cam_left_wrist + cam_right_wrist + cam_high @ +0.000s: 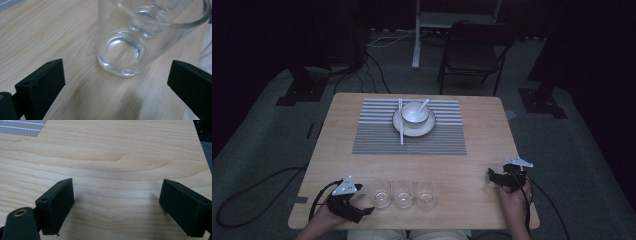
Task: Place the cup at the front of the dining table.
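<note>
Three clear glasses stand in a row near the table's front edge: a left glass (380,193), a middle glass (403,193) and a right glass (426,194). My left gripper (367,212) lies just left of that row, open, its jaws pointing at the left glass (130,37), which stands ahead of the jaws and not between them. At the table's right front my right gripper (492,176) is open over bare wood (117,170), nothing between its jaws. Farther back a white bowl (414,113) with a spoon (424,104) sits on a plate (414,128).
A striped grey placemat (377,135) lies under the plate at the table's far half, with white chopsticks (401,125) laid across the plate's left side. Beyond the table stand a folding chair (474,52) and a white stand (416,45). Cables cross the floor.
</note>
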Demonstrator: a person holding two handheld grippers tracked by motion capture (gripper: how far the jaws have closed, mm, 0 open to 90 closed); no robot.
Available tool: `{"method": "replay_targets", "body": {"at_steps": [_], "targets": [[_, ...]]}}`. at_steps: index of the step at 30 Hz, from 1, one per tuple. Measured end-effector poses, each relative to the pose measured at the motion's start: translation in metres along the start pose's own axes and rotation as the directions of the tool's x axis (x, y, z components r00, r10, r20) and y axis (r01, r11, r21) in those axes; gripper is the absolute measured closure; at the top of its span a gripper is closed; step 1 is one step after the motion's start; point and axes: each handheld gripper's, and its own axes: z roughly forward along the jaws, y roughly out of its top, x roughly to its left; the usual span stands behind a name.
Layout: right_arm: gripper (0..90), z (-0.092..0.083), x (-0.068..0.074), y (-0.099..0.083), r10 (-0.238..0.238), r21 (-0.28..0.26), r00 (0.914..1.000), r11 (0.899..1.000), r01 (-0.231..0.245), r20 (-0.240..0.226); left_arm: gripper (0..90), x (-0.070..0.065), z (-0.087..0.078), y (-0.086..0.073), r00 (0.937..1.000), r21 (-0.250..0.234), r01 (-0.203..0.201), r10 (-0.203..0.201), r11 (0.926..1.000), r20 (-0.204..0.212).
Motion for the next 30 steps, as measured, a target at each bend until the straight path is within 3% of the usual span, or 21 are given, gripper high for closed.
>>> {"method": "replay_targets", "body": {"at_steps": [18, 30], "targets": [[12.0, 0.0, 0.0, 0.0, 0.0, 0.0, 1.0, 1.0, 0.0, 0.0, 1.3, -0.009, 0.029, 0.02, 0.998, 0.013, -0.035, 0.034, 0.9993, 0.053], [12.0, 0.0, 0.0, 0.0, 0.0, 0.0, 1.0, 1.0, 0.0, 0.0, 6.8, -0.009, 0.034, 0.025, 0.9992, -0.015, -0.026, 0.026, 0.9995, 0.029]]}}
